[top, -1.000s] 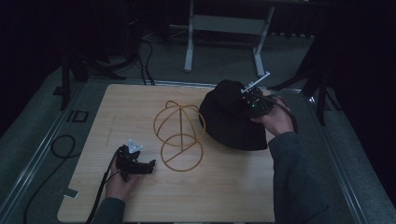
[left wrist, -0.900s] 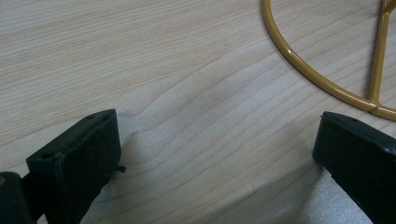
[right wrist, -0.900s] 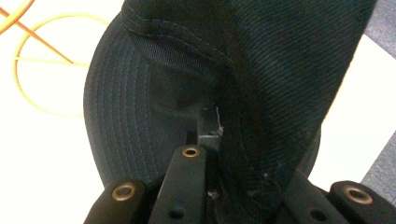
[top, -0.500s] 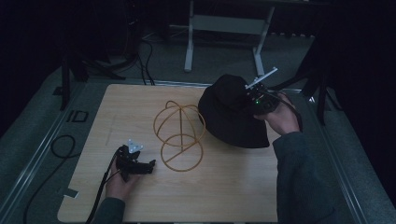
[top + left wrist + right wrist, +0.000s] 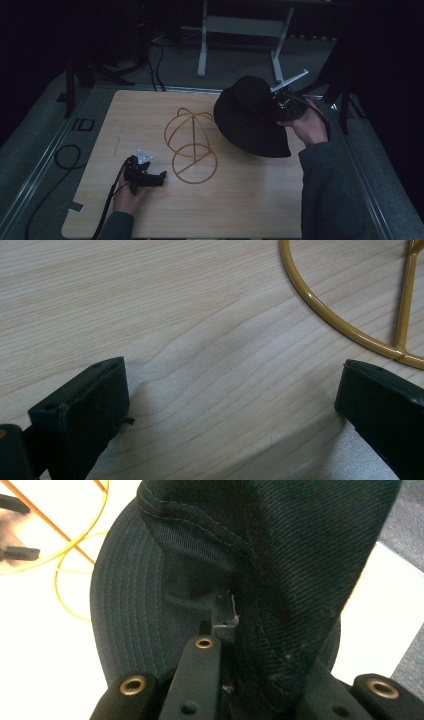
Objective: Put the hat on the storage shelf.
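Note:
A black bucket hat [image 5: 247,117] hangs tilted above the right side of the wooden table [image 5: 250,200]. My right gripper [image 5: 277,102] is shut on it; in the right gripper view the jaws [image 5: 225,625] pinch the hat [image 5: 280,540] where the crown meets the brim. A gold wire hat stand [image 5: 194,182] sits at the table's middle, just left of the hat. My left gripper [image 5: 159,177] rests low on the table left of the stand's base ring. Its jaws [image 5: 230,385] are wide open over bare wood, the ring [image 5: 320,310] just ahead.
A grey metal frame [image 5: 240,25] stands on the floor beyond the table. Cables [image 5: 65,155] loop on the floor at the left. Dark stand legs [image 5: 75,80] rise by the far left corner. Bare wood lies along the table's near edge.
My right gripper has lifted the hat a little higher and to the right, tilting it more. The left gripper and the wire stand have not moved.

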The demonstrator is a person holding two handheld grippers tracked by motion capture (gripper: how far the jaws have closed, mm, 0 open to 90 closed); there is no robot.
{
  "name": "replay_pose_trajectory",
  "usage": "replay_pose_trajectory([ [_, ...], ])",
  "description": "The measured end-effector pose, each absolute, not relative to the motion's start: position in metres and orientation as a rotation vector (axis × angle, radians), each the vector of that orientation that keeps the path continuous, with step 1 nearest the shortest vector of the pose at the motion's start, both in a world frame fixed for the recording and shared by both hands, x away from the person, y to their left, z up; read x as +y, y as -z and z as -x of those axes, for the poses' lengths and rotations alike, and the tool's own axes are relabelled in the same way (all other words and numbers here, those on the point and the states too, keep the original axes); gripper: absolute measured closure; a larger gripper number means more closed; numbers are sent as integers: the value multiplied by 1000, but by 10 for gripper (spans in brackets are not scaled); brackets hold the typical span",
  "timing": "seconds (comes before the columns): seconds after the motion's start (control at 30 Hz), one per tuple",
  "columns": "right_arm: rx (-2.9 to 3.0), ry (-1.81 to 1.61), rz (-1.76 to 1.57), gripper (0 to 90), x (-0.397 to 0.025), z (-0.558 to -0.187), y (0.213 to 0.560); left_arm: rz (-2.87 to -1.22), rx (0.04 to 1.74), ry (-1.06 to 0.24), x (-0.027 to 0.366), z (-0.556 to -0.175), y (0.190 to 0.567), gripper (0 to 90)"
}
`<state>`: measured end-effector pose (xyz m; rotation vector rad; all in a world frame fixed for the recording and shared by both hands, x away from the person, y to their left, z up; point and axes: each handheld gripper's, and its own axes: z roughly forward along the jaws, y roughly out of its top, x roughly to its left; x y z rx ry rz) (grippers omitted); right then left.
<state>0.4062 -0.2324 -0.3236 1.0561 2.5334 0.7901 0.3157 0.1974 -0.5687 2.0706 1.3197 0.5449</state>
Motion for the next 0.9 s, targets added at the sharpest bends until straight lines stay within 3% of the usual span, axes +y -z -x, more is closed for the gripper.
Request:
replay_pose_trajectory([
  [0.9, 2497, -881, -988, 880, -232, -394, 297, -2073, 1319, -544, 197, -316, 569, 13],
])
